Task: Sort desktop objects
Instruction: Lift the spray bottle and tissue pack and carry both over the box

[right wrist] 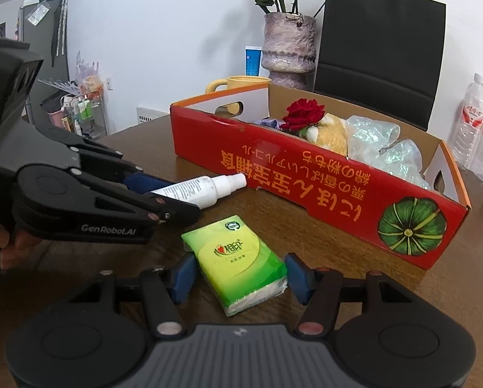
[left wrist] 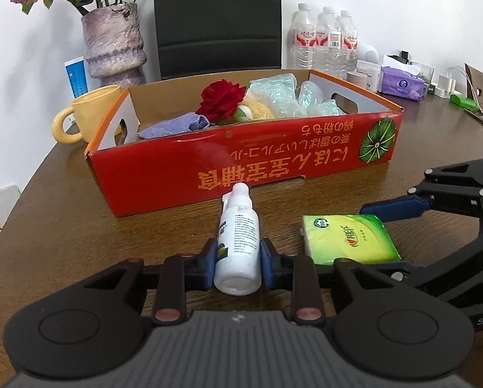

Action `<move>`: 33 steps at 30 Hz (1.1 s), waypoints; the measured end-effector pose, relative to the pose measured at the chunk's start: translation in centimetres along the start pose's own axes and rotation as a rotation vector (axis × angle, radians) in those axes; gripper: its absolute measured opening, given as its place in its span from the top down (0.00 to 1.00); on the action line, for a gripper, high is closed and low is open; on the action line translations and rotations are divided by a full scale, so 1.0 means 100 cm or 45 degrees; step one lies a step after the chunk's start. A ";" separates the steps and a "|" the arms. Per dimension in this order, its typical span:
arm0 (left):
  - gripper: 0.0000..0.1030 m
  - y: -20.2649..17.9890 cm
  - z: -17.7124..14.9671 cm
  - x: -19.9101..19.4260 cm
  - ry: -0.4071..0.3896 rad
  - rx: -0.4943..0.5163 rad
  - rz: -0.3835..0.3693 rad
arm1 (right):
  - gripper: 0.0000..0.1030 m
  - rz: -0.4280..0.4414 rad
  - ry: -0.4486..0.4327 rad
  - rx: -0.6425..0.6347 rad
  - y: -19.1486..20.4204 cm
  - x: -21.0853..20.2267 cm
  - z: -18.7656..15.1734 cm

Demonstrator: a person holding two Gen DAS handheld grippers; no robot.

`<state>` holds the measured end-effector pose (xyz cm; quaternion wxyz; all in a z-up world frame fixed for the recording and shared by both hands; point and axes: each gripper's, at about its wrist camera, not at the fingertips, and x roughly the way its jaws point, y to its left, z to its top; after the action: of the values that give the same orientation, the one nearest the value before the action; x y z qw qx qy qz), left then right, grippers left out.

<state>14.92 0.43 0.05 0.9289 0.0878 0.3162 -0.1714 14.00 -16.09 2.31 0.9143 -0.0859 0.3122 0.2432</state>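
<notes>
Wooden table [left wrist: 79,213], spray bottle [left wrist: 238,236] clamped in left claw [left wrist: 238,260], tissue pack [right wrist: 235,265] between right claw [right wrist: 238,274] pads

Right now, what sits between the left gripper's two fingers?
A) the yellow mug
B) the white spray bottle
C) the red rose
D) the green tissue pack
B: in the left wrist view the left gripper has its blue pads pressed against both sides of the white spray bottle, while the green tissue pack lies between the right gripper's open fingers.

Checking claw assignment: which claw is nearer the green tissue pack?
Right. The right claw straddles the tissue pack, open; the left claw sits beside it, shut on the spray bottle.
</notes>
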 end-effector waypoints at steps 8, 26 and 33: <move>0.73 -0.004 -0.002 -0.010 -0.028 -0.015 -0.008 | 0.43 -0.026 -0.004 0.059 -0.002 -0.009 -0.005; 0.73 -0.033 -0.004 -0.043 -0.079 -0.087 -0.005 | 0.43 -0.064 -0.139 0.171 -0.012 -0.052 -0.017; 0.73 -0.040 -0.005 -0.054 -0.097 -0.106 0.002 | 0.43 -0.081 -0.180 0.192 -0.013 -0.065 -0.022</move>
<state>9.15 -1.70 2.79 0.9433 0.0427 0.2873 -0.1607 9.03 -20.46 4.51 0.9452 -0.0092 0.2614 0.1953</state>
